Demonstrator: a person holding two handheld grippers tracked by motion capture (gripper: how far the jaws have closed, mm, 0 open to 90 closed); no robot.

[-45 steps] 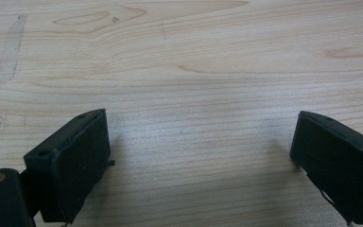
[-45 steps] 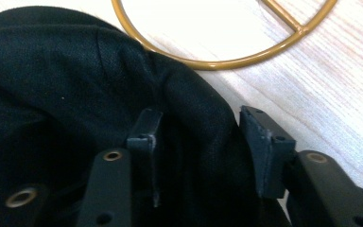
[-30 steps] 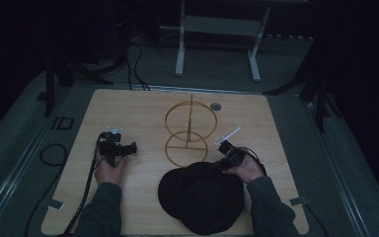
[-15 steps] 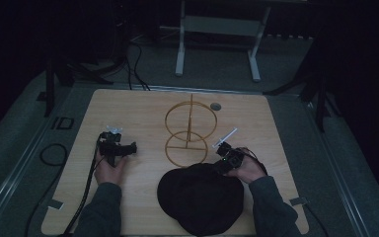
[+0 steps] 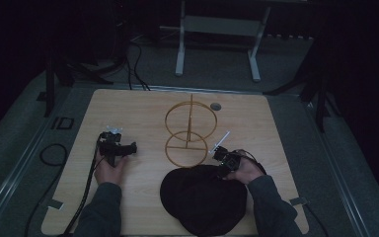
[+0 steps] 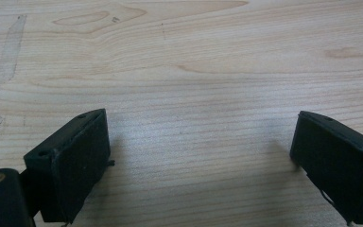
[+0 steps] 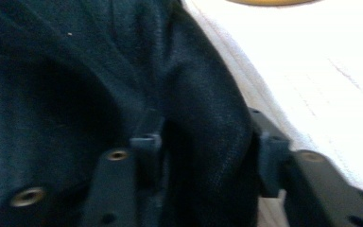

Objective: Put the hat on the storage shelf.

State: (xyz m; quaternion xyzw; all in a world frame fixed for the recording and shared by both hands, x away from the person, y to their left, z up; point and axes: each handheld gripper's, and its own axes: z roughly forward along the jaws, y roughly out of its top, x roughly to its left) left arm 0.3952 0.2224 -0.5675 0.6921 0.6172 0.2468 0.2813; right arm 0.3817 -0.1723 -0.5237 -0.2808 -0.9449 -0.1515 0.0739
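A black fabric hat [image 5: 202, 197] lies at the near middle of the wooden table [image 5: 128, 108]. Just behind it stands a wooden stand [image 5: 190, 131] made of two rings on a post. My right gripper [image 5: 223, 167] sits at the hat's far right edge. In the right gripper view its jaws press from both sides on a raised fold of the hat [image 7: 208, 94]. My left gripper [image 5: 127, 147] rests low over bare wood at the left, apart from the hat. In the left gripper view it [image 6: 201, 151] is open with nothing between the jaws.
A small round grommet [image 5: 216, 106] sits in the table behind the stand. A white metal frame [image 5: 217, 39] stands on the floor beyond the table. A cable [image 5: 49, 153] loops on the floor at the left. The rim of the stand's lower ring [image 7: 274, 2] lies just ahead of the right gripper.
My right gripper has edged a little nearer and onto the hat's edge. The left gripper and the stand have stayed put.
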